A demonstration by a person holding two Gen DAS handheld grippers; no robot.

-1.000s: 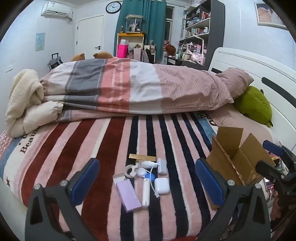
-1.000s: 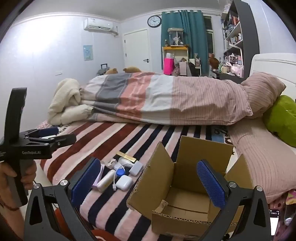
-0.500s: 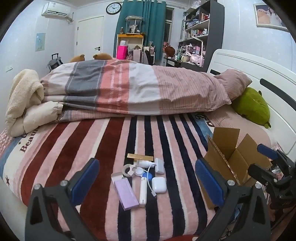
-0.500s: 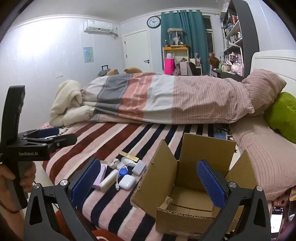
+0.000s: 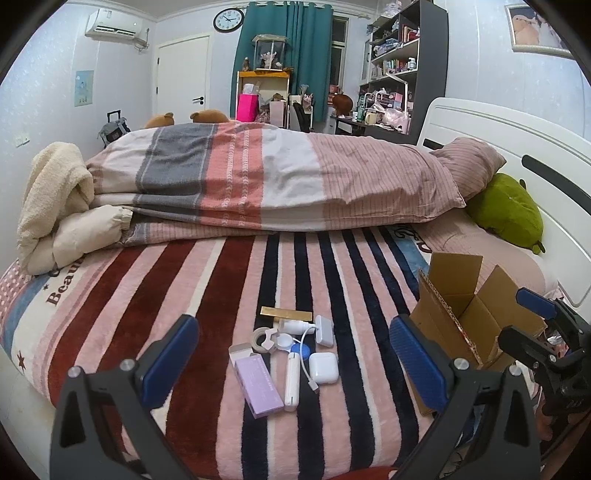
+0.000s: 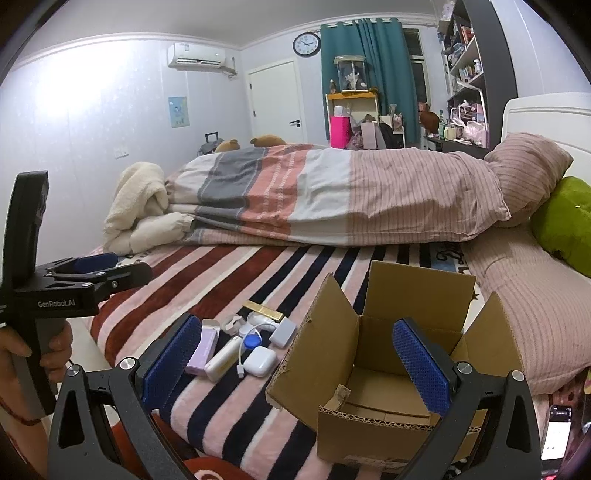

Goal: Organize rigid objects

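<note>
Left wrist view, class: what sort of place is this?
A lived-in bedroom: a bed with a folded striped quilt, a pillow by the white headboard, and cluttered shelves.

A folded striped quilt lies across the bed; green plush beside headboard; wall clock above teal curtain.

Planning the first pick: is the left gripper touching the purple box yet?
Apart. In the left wrist view, the open left gripper hangs above the bed, and the purple box lies untouched.
</note>
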